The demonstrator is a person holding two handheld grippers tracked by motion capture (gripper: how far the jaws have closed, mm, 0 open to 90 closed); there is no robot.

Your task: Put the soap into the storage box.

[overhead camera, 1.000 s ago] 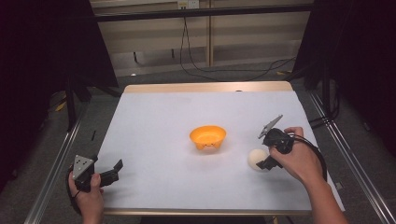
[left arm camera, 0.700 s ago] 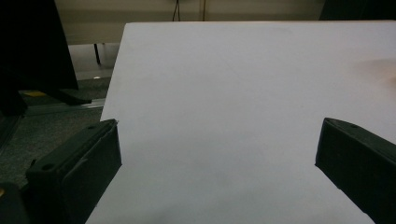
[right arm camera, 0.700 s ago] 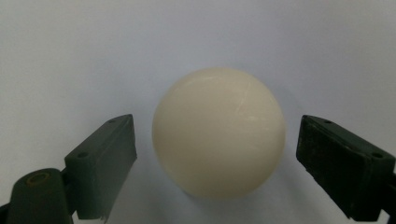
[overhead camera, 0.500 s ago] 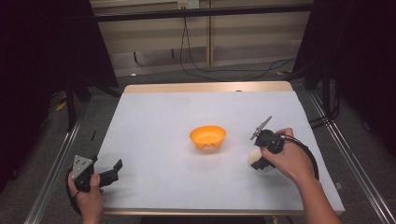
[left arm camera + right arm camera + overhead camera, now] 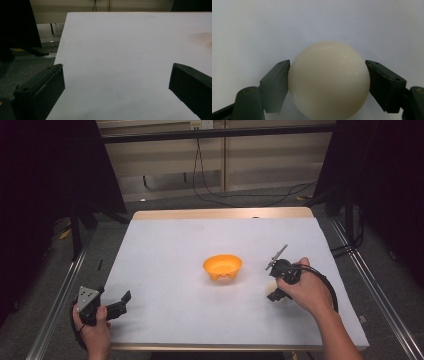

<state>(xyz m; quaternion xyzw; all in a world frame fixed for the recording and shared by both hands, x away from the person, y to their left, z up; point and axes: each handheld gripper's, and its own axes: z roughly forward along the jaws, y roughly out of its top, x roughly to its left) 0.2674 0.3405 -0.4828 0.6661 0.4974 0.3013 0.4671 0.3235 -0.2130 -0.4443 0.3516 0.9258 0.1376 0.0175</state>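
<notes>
1. Since the earlier frame, the right gripper was brought down over the cream ball; its jaws had just been closing and were seen pressed on both sides of the ball.
2. Ball was located on the white table, near right, right of the orange bowl.
3. Left gripper was held wide open and empty at the near left edge.
</notes>
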